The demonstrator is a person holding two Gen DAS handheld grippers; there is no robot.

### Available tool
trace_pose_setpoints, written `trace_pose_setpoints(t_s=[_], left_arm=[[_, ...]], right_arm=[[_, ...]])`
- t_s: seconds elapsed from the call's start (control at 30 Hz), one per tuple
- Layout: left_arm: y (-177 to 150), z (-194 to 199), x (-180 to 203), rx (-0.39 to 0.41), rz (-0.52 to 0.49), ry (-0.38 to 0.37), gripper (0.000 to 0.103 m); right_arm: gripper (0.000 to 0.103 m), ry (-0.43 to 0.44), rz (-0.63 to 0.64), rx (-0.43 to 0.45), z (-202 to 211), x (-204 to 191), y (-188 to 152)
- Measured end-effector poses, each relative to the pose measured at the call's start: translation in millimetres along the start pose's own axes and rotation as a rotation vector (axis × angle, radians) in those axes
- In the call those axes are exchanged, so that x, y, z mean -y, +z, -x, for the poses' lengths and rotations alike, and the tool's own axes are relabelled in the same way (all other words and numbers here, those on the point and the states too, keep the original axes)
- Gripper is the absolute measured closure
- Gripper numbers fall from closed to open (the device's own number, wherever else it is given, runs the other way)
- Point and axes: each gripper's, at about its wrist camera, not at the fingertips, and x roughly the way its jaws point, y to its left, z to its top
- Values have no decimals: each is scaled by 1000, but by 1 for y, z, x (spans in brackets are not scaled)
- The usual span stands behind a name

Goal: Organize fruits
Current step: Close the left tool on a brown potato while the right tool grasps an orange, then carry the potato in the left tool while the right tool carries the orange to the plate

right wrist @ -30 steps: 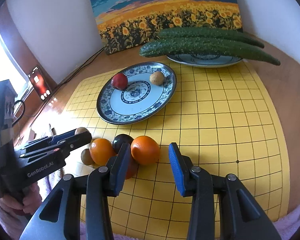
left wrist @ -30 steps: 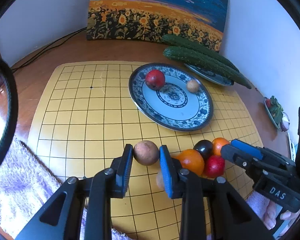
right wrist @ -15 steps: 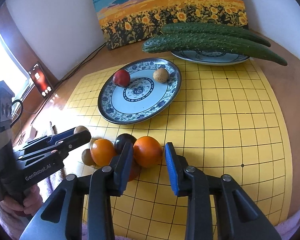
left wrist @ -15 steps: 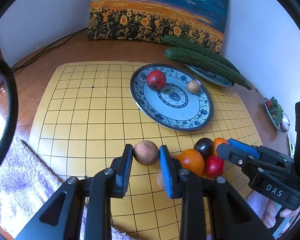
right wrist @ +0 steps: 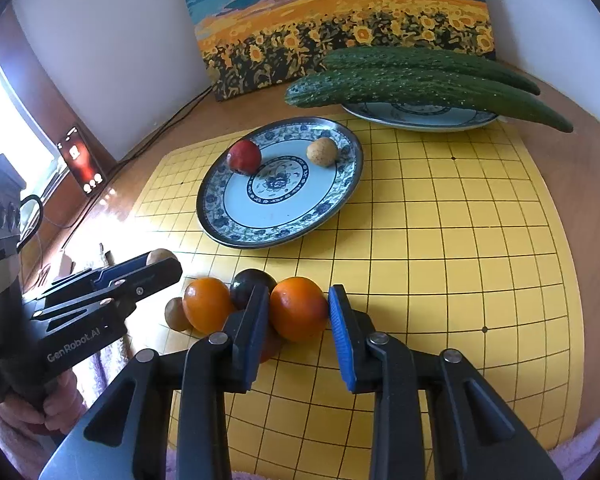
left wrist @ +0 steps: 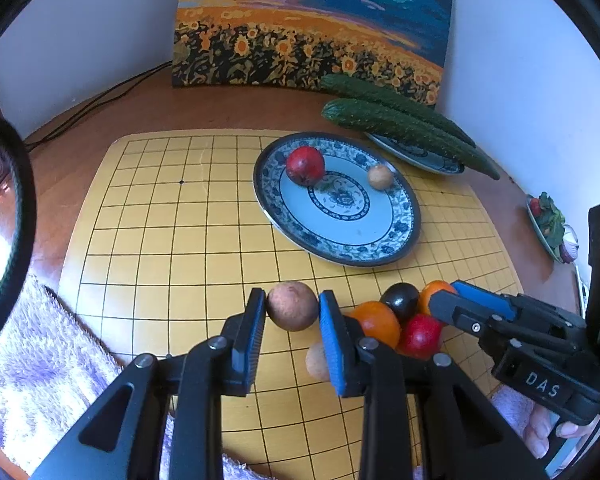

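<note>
The right gripper (right wrist: pixel 296 312) has narrowed its jaws onto the orange (right wrist: pixel 298 308), while the left gripper (left wrist: pixel 292 312) pinches the brown fruit (left wrist: pixel 292 311), ready for the plate (left wrist: pixel 404 240).

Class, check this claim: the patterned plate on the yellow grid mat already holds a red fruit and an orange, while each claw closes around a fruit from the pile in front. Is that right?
Not quite. The plate holds a red fruit and a small tan fruit, not an orange; the right wrist view shows it. The oranges are in the pile on the mat. The rest stands.
</note>
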Motion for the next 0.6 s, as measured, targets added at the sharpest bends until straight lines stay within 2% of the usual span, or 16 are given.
trace_pose_setpoints(t_s=[0.6], left_arm=[[11,0,6,13,-18,-4,75]], right_arm=[[72,4,6,43,10,2,7]])
